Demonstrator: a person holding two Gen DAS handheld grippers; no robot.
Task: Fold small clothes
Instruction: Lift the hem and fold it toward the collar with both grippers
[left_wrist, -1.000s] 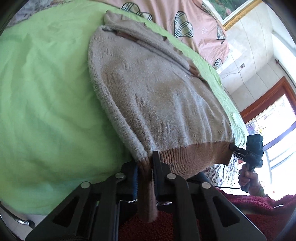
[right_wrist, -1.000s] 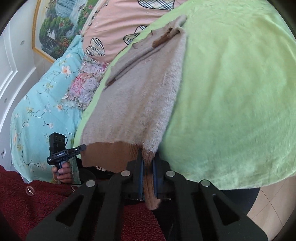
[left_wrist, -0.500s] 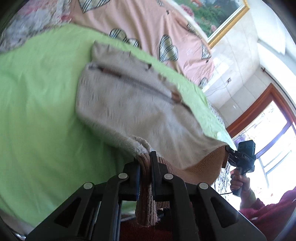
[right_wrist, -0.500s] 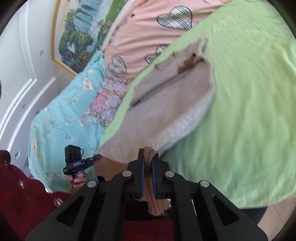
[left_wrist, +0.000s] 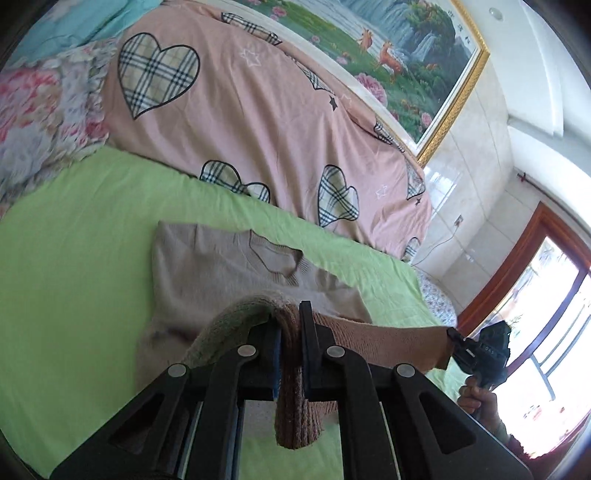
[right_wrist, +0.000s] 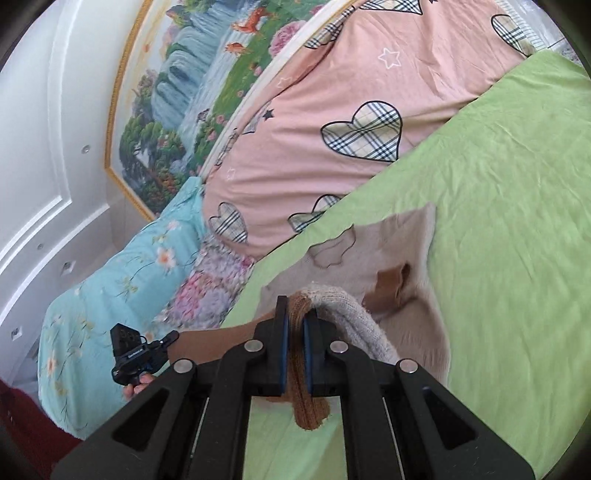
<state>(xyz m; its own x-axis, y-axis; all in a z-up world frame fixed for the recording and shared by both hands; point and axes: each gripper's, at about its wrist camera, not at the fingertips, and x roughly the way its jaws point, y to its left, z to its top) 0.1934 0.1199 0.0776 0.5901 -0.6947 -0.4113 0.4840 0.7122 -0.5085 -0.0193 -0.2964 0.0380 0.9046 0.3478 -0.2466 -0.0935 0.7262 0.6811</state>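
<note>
sweater (left_wrist: 207, 280) hem clamped, left hand-held gripper (left_wrist: 290, 354)

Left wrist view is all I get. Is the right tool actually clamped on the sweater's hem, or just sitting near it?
Observer: Clamped. The right tool has its jaws shut on the brown ribbed hem, and a bunch of it hangs out behind them.
Operator: Anything loose on the sweater on that side?
Observer: Yes, a brown sleeve cuff lies folded in on the sweater, just beyond the tool.
Operator: What is behind my left tool?
Observer: Past the left tool is a pale blue floral quilt, then a white panelled wall.
</note>
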